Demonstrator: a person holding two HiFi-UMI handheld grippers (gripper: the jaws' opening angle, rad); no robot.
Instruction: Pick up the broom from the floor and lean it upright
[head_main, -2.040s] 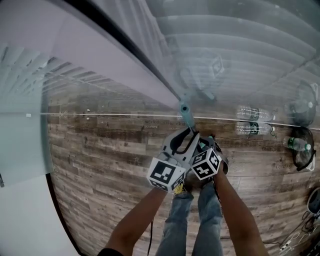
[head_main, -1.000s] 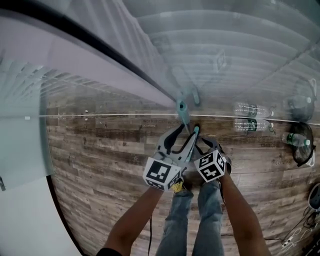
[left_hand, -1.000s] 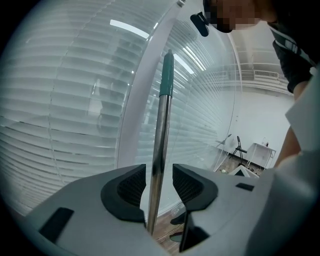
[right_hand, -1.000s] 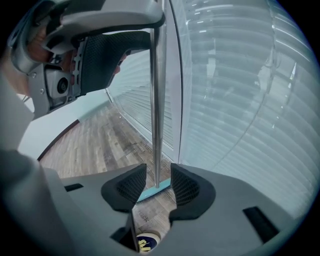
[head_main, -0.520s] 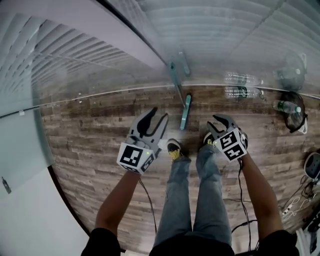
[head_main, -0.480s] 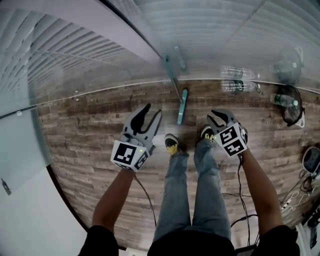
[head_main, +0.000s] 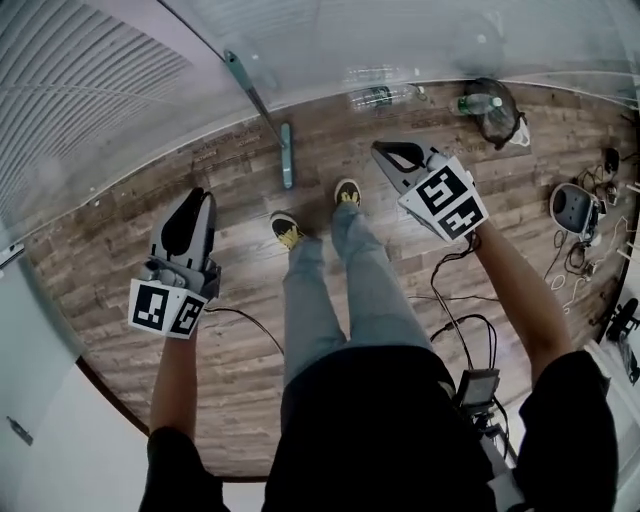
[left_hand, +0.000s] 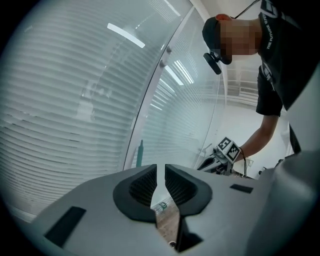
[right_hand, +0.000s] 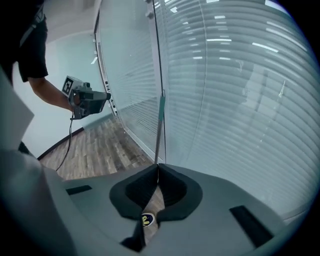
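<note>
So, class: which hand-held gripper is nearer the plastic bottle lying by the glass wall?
Right. The right hand-held gripper is close by the plastic bottle; the left hand-held gripper, jaws closing on nothing, is beyond the broom.

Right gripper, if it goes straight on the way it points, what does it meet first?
Probably the broom's handle, leaning on the glass wall dead ahead; depth is unclear.

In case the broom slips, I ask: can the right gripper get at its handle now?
Likely yes: the broom leans on the glass wall straight ahead of the right gripper, with nothing between them. Its jaws are shut and empty, so they must open first.
</note>
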